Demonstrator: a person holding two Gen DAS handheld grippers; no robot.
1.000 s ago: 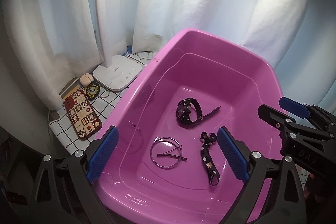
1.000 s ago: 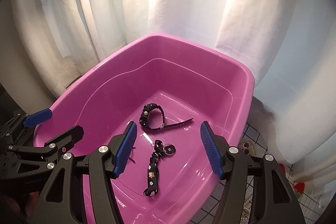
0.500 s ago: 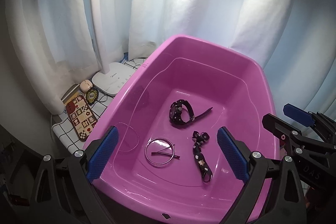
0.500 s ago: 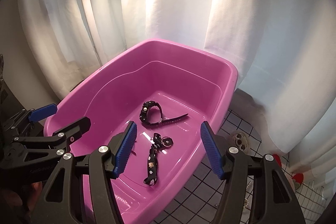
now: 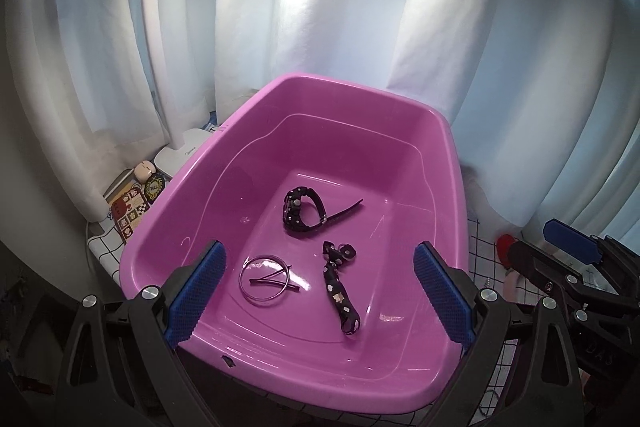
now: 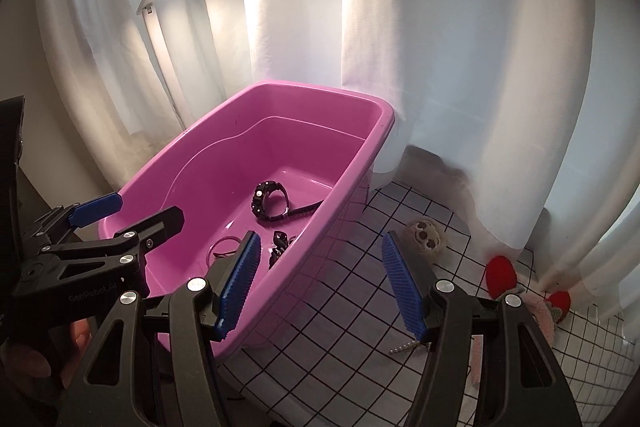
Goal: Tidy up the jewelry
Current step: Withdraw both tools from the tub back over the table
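Observation:
A pink tub [image 5: 452, 163] holds a black watch [image 5: 302, 207], a silver bangle [image 5: 266, 279] and a black patterned strap [image 5: 340, 291]. My left gripper [image 5: 320, 291] hovers open and empty over the tub's near end. My right gripper [image 6: 320, 287] is open and empty, straddling the tub's right rim [image 6: 360, 163] above the checked cloth [image 6: 348, 311]. The watch [image 6: 270, 205] also shows in the right wrist view. Each gripper appears in the other's view: the right gripper [image 5: 548, 251] beside the tub, the left gripper [image 6: 132, 215] over its left rim.
On the cloth right of the tub lie a round plush piece [image 6: 426, 239], red pieces [image 6: 500, 275], a pink fuzzy item [image 6: 540, 311] and a small pearl piece [image 6: 404, 347]. Left of the tub stand a lamp base [image 5: 180, 151] and a patterned case [image 5: 128, 211]. White curtains close the back.
Both grippers have drawn back from the tub, which looks smaller. The right gripper has swung right, past the tub's rim, bringing the checked cloth and its items into view.

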